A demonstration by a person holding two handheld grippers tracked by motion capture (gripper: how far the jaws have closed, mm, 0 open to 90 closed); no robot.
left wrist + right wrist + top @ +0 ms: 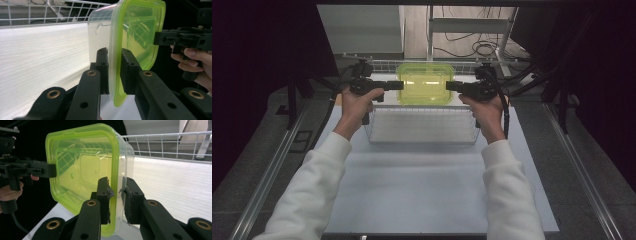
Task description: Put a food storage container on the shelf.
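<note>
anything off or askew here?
Nothing stands out. The lidded container is held level above the wire basket, left gripper and right gripper clamped on opposite lid edges. No spill or damage visible.

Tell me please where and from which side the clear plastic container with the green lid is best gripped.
Grip the clear plastic container with the green lid at its lid rim, on the two short ends, coming in level from left and right. The rim juts out past the walls as a thin lip, which narrow jaws can pinch. The left gripper and the right gripper each clamp that lip this way above the white wire basket.
</note>
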